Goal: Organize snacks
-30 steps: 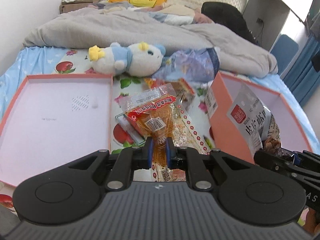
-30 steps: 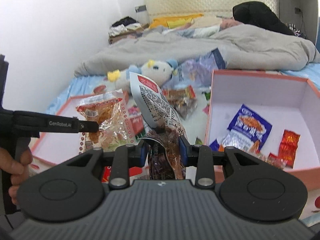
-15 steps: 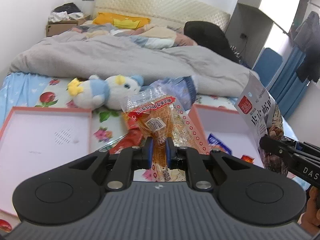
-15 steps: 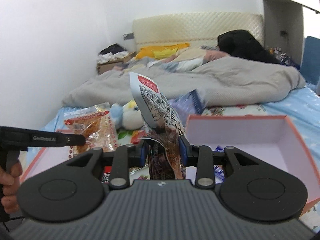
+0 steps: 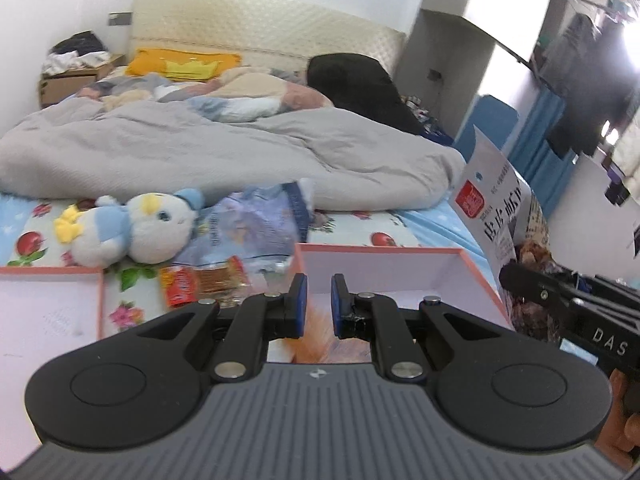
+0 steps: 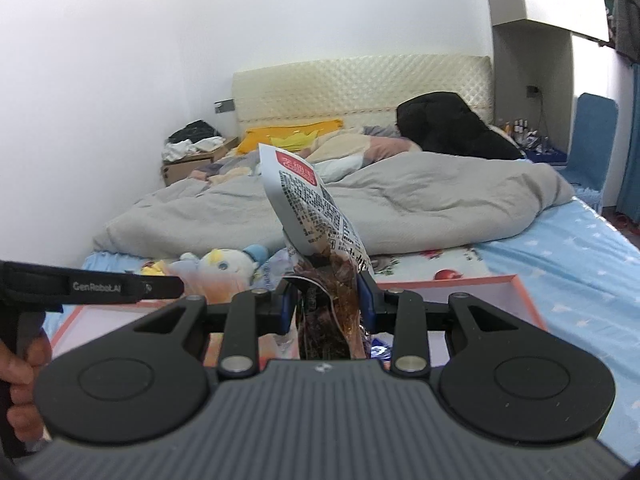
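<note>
My left gripper (image 5: 317, 295) is spread, its blue pads (image 5: 299, 299) parted with nothing between them, and it hangs over the near edge of the pink box (image 5: 478, 276). Below the gap a blurred orange packet (image 5: 316, 346) shows against the box's pale floor; I cannot tell whether it lies flat there. In the right wrist view a blue wrapper (image 6: 378, 351) peeks out inside that box beneath the fingers.

My right gripper (image 6: 326, 300) is pinching the white snack bag (image 6: 310, 208) by its lower, clear end, where dark brown contents show. The bag stands nearly upright, long axis vertical and leaning a little left, its white top with a red label and dense black print pointing up.

To the left lies the shallow pink lid (image 5: 48, 312), open side up. Between lid and box, on the flowered sheet (image 5: 128, 312), sit a red-and-orange packet (image 5: 200, 280), a plush penguin (image 5: 132, 228) and a bluish plastic bag (image 5: 248, 228).
</note>
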The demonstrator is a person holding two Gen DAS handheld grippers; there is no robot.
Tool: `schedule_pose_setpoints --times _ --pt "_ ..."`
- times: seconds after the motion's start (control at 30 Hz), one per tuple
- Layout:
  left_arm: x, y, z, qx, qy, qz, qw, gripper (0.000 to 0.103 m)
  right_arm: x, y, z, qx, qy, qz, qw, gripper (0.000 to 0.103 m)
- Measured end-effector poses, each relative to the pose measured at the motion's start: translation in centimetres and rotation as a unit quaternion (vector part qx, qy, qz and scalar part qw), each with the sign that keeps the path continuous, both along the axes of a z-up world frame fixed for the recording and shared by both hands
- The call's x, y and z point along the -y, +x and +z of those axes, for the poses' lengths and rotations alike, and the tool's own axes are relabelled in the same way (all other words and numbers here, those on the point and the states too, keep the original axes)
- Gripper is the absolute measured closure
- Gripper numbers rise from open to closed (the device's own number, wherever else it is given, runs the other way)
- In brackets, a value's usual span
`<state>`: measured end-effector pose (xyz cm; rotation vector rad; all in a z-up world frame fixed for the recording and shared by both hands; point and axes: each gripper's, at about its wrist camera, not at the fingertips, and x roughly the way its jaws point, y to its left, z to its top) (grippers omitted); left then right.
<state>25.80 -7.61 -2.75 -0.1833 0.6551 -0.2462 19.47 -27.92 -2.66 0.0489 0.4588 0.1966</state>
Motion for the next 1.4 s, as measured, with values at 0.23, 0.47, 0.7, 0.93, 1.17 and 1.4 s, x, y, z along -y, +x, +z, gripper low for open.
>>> schedule_pose_setpoints --times 0.23,0.47,0.7,0.93,1.17,1.4 --pt "5.6 2.7 -3.2 -0.039 0.005 -0.038 0.9985 0.093 4.1 1.2 -3.2 -0.048 -0.009 -0.046 0.998 0.068" --pt "8.0 3.9 -7.4 -0.084 0.023 -0.052 0.9949 0.093 7.7 2.8 -9.9 -0.151 -0.002 -0.081 0.985 0.068" --pt "6.4 4.3 -10.3 -0.119 0.036 -0.017 0.9921 0.092 8.6 3.4 -13.1 -0.186 0.005 -0.077 0.979 0.067" --pt "1.5 4.8 -13.7 -0.161 0.017 0.043 0.9858 0.073 9.2 4.1 -13.7 -0.197 0.022 -0.076 0.977 0.04" --pt "-4.2 6.8 -19.5 -0.209 -0.043 0.093 0.9725 0.063 9.1 3.3 -13.4 -0.192 0.015 -0.073 0.979 0.027" --pt "-5.1 7.7 -23.0 -0.223 -0.037 0.091 0.9698 0.052 8.9 2.6 -13.3 -0.199 0.001 -0.071 0.977 0.027"
